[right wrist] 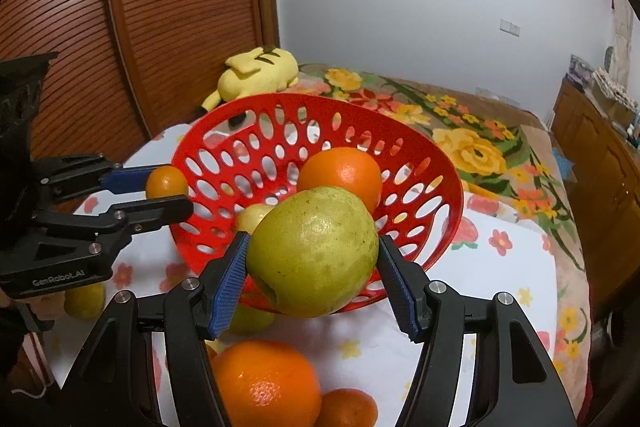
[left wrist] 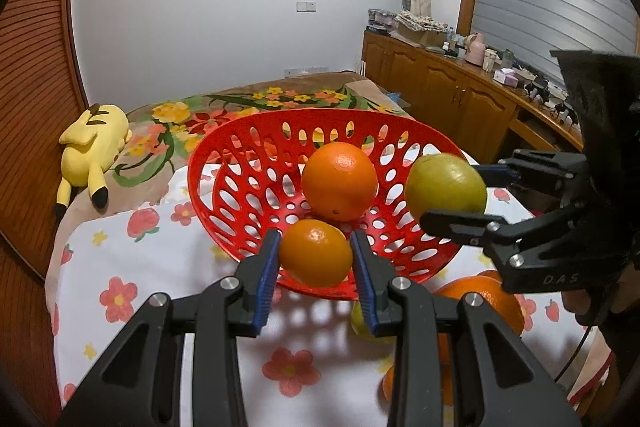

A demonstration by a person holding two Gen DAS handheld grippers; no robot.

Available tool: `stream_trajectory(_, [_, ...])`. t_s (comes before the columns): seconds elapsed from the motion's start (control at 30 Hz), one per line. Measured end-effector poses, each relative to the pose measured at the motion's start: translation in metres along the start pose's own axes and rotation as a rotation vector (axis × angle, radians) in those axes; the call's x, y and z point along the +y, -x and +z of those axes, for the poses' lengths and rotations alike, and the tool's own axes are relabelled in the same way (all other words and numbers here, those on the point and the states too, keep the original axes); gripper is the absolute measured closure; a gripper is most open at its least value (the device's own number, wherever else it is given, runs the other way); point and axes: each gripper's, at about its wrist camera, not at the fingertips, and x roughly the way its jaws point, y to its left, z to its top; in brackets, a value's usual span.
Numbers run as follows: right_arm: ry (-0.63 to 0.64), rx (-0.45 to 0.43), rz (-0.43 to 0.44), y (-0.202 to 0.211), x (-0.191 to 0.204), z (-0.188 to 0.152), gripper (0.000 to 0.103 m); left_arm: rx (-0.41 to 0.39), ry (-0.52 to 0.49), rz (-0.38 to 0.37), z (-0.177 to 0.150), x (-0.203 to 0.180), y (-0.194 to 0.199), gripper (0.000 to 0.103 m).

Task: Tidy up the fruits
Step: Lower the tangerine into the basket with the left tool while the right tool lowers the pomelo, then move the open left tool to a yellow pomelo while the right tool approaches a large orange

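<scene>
A red perforated basket (left wrist: pixel 224 147) (right wrist: pixel 444 171) stands on the flowered tablecloth with a large orange (left wrist: pixel 339 181) (right wrist: pixel 340 173) inside. My left gripper (left wrist: pixel 316 243) (right wrist: pixel 168 193) is shut on a small orange (left wrist: pixel 316 259) (right wrist: pixel 166 183), held in the air at the basket's near-left rim. My right gripper (right wrist: pixel 314 243) (left wrist: pixel 452 195) is shut on a big yellow-green fruit (right wrist: pixel 314 253) (left wrist: pixel 446 187), held by the basket's right rim. A pale yellow fruit (right wrist: pixel 254 217) peeks out behind it; I cannot tell if it lies in the basket.
Loose on the cloth near me lie a large orange (right wrist: pixel 266 383) (left wrist: pixel 488 303), a small orange (right wrist: pixel 348 407) and two yellow-green fruits (right wrist: pixel 84 299) (right wrist: pixel 250 319). A yellow plush toy (left wrist: pixel 94 143) lies on the flowered blanket behind. A wooden cabinet (left wrist: pixel 440 87) runs along the right.
</scene>
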Motion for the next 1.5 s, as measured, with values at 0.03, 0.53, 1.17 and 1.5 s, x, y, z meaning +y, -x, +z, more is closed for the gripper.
stream_trajectory(0.03, [0.001,0.004,0.000,-0.002,0.000,0.000,0.038,0.001,-0.001,0.001,0.000,0.000,0.000,0.070])
stream_trajectory(0.53, [-0.015,0.011,0.010,-0.007,-0.002,0.000,0.038,0.000,-0.004,0.010,0.003,0.003,0.001,0.069])
stream_trajectory(1.17, [-0.087,-0.102,0.061,0.043,-0.010,-0.015,0.033,-0.044,0.018,-0.003,-0.006,0.011,0.028,0.055])
stream_trajectory(1.5, [-0.098,-0.128,0.090,0.065,0.009,-0.055,0.029,-0.056,0.005,-0.020,-0.038,0.009,0.063,0.042])
